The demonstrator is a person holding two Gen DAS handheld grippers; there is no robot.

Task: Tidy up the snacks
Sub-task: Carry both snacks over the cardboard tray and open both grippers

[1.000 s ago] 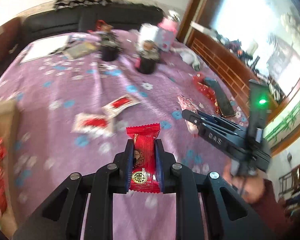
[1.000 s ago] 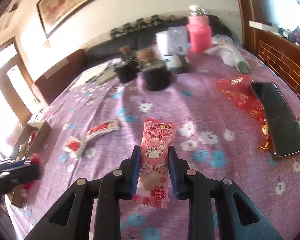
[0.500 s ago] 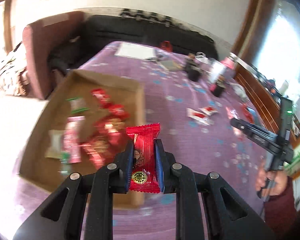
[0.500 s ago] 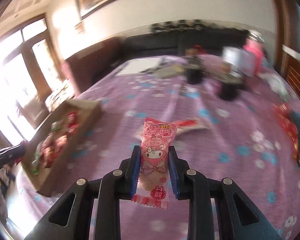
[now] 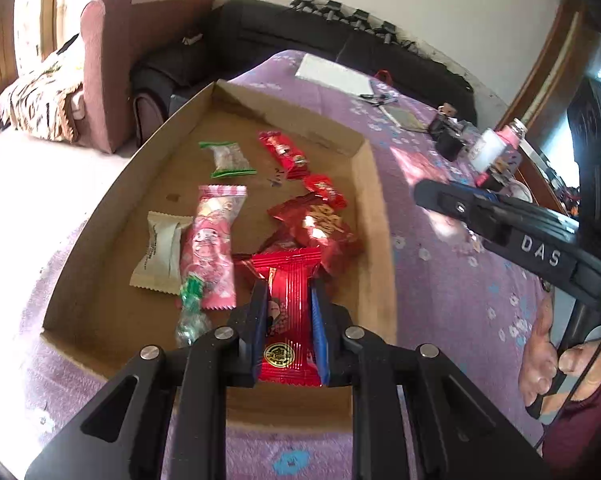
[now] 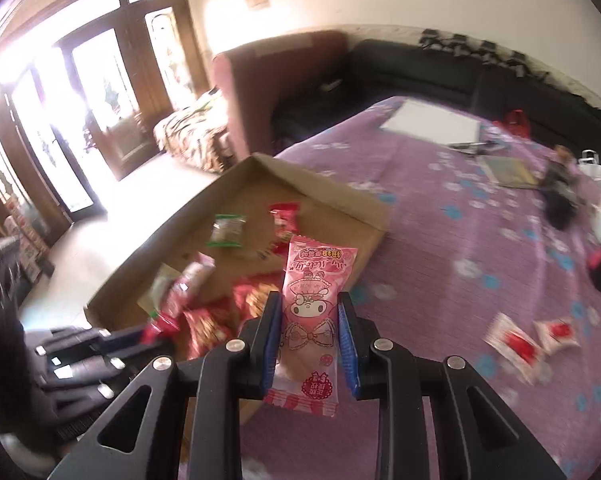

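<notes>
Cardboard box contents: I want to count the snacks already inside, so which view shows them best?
The left wrist view: it looks down into the cardboard box, wrappers sharp and separate. The right wrist view shows it blurred, partly hidden by the pink snack.

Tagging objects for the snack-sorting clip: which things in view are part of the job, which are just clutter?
Job:
- red snack in the left gripper
- pink snack in the right gripper
- cardboard box with snacks inside
- two loose red-and-white packets on the tablecloth

Clutter:
- white pad
- dark jars
- pink bottle
- armchair
</notes>
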